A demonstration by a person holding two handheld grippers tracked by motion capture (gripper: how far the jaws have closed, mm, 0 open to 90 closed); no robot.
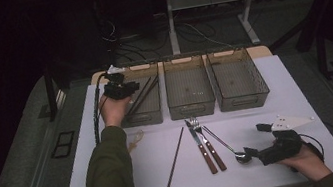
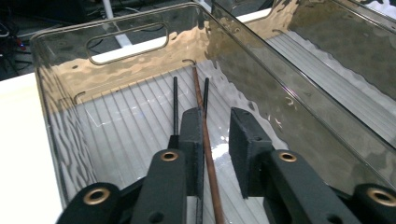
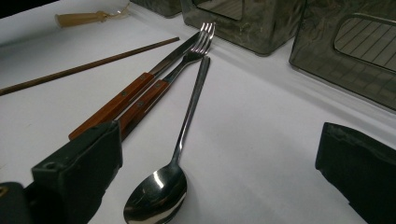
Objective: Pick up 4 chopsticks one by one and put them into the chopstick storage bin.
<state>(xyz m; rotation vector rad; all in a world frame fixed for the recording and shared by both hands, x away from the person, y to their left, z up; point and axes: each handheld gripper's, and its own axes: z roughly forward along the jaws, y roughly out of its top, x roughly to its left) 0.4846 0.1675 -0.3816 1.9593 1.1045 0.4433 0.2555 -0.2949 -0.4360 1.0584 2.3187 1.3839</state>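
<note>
My left gripper (image 1: 120, 88) hangs over the left clear bin (image 1: 145, 118). In the left gripper view its jaws stand slightly apart inside the bin (image 2: 140, 70). A brown chopstick (image 2: 201, 102) runs between them close against the left pad, and the right pad is clear of it. Two black chopsticks (image 2: 175, 102) lie on the bin floor. My right gripper (image 1: 257, 140) rests open at the front right of the table. The bowl of a steel spoon (image 3: 156, 196) lies between its wide jaws, untouched.
A second brown chopstick (image 1: 173, 166), a wood-handled knife (image 1: 200, 146) and a fork (image 1: 209, 145) lie beside the spoon (image 1: 223, 144) on the white table. The middle bin (image 1: 192, 107) and the right bin (image 1: 242, 102) stand behind. A small tan item (image 1: 136, 139) lies by the left forearm.
</note>
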